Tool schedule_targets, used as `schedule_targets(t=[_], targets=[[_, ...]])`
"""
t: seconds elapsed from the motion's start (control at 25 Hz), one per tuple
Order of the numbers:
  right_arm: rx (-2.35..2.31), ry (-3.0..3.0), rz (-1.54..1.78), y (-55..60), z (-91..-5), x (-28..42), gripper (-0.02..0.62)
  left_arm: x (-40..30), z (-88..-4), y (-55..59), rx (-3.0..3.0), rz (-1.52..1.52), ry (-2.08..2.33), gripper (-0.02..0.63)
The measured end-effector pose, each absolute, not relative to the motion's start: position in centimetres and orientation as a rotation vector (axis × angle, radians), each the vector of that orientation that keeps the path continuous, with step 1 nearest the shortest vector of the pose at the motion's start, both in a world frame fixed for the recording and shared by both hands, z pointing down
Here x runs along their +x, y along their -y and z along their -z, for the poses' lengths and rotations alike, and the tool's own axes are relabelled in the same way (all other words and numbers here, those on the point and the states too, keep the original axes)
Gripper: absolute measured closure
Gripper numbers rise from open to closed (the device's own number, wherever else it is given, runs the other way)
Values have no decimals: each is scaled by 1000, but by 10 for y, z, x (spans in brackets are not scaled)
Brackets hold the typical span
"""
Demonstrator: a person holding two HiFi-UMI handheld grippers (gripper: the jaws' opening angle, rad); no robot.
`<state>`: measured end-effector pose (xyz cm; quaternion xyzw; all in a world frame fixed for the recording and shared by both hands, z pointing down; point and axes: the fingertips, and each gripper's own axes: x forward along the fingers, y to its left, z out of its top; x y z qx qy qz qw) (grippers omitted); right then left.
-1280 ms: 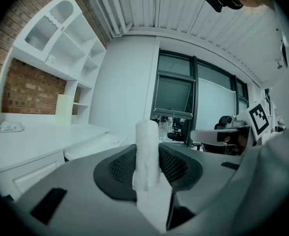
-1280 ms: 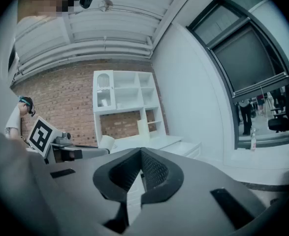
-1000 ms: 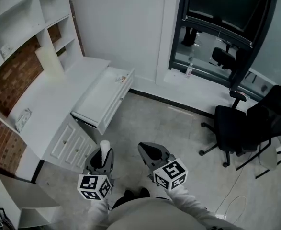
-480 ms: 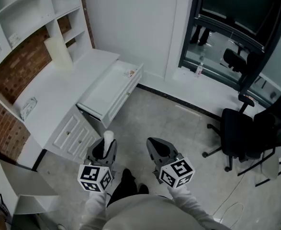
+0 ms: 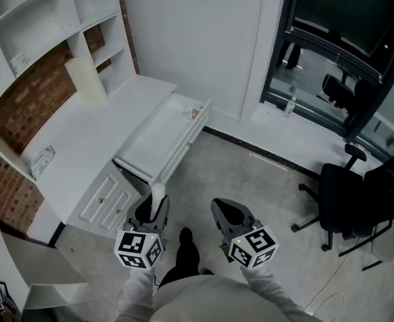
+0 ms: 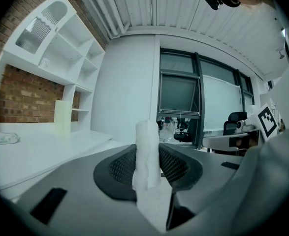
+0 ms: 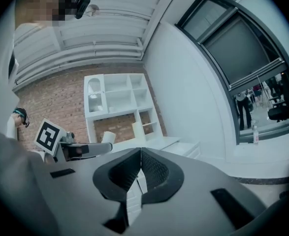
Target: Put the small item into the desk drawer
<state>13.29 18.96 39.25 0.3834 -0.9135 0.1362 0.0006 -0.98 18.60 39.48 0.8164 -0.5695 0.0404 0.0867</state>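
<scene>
While the small white item [image 6: 147,151] stands upright between the jaws of the left gripper [image 5: 154,205], which are set part-way apart and clamped on it, it hangs over the floor just on the near side of the open desk drawer [image 5: 158,141]; the step in hand looks to be the carry, best done by keeping the item upright, lifting it over the drawer's near front edge and lowering it onto the bare bottom, short of the small object [image 5: 192,113] at the far end; to the right, the right gripper [image 5: 227,215], jaws pressed together, holds nothing.
</scene>
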Motion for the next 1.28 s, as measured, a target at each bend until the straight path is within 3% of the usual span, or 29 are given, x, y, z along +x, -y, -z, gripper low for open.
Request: schedule_targets(t=[0.72, 1.28], targets=[[1201, 2831, -398, -27, -391, 39, 568, -97, -401, -29, 2418, -55, 1649, 460], [1265, 2797, -417, 29, -398, 5, 568, -131, -410, 28, 2428, -51, 1601, 460]])
